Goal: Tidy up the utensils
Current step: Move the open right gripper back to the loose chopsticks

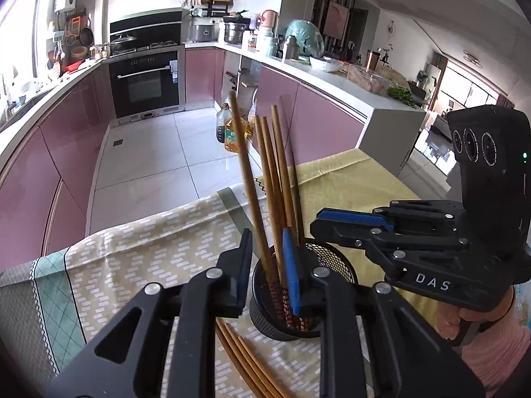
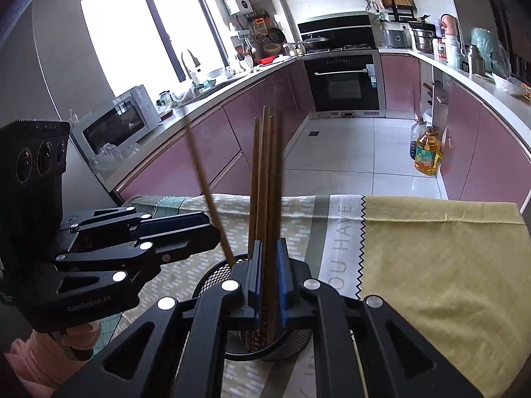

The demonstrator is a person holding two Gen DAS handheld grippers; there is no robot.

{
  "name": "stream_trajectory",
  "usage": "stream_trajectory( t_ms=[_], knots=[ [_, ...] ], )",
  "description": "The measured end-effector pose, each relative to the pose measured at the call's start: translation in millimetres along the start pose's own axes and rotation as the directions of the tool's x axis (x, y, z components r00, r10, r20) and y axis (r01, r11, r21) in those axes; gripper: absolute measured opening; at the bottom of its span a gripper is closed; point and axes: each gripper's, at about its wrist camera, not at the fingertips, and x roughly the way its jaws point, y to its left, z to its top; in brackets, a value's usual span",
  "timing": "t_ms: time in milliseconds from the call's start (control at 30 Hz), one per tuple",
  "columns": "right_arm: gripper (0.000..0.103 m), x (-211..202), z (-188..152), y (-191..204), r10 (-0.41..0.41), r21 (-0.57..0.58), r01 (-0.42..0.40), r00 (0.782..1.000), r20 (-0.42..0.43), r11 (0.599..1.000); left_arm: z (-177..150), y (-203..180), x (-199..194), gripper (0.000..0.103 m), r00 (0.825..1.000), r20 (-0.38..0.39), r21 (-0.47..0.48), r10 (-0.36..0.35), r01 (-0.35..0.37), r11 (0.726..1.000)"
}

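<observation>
We observe a black mesh holder (image 1: 298, 301) standing on the tablecloth (image 1: 139, 252) with wooden chopsticks (image 1: 272, 165) upright inside it. The left gripper (image 1: 267, 272) stands narrowly apart; one leaning chopstick (image 1: 245, 172) passes between its pads without visible pressure. The right gripper (image 2: 269, 275) is nearly closed around a bundle of chopsticks (image 2: 262, 179) above the holder (image 2: 212, 275). Further chopsticks (image 1: 245, 358) lie flat beside the holder.
</observation>
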Motion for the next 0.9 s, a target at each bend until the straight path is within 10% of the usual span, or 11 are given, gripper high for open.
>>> stream_trajectory(
  t_ms=[433,900],
  knots=[
    [0.030,-52.4,-33.3,32.5,0.049,-0.108,-0.036,0.992,0.117,0.994,-60.6,9.4,-69.2,0.054,0.983,0.173,-0.013,0.068,-0.067,0.998],
    [0.041,-2.7,-117.5,66.6,0.090,-0.120,-0.105,0.988,-0.127,0.987,-165.7,31.2,-45.9,0.061,0.980,-0.041,-0.056,0.192,-0.194,0.979]
  ],
)
